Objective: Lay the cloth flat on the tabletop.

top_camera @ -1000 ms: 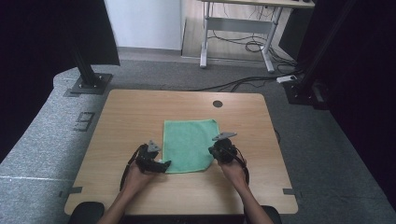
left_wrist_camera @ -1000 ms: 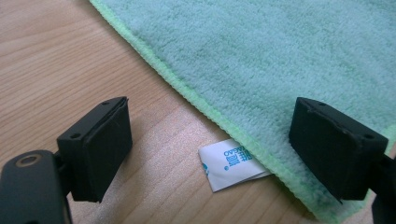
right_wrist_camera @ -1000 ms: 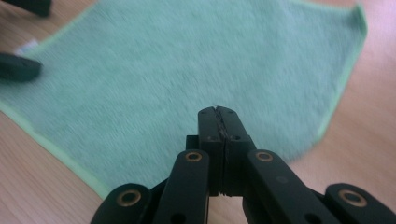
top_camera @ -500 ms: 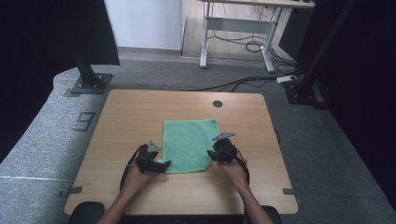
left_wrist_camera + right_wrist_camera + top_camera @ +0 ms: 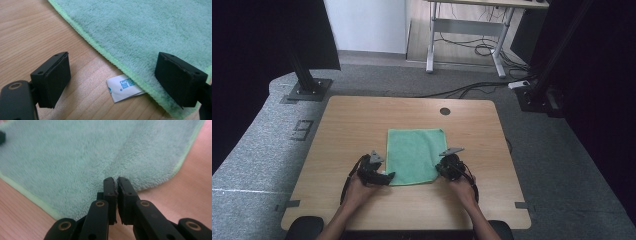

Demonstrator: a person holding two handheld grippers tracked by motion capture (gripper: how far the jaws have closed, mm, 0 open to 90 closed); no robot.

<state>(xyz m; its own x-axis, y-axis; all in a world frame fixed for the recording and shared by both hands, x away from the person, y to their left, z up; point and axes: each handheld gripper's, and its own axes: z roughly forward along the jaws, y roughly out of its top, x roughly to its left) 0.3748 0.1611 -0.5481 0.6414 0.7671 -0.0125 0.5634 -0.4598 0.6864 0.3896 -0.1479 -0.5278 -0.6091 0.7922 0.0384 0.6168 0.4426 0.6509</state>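
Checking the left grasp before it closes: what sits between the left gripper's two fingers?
In the left gripper view, the open left gripper straddles the green terry cloth's hemmed edge, its white printed label and bare wooden table.

I see the wooden table (image 5: pixel 362 120) with a round dark hole (image 5: pixel 445 111) near its far edge. Beyond it, grey carpet (image 5: pixel 267 150), a white-legged desk (image 5: pixel 467 30) with loose cables (image 5: pixel 472 49) beneath, and black stand bases (image 5: pixel 306 91) at either side.
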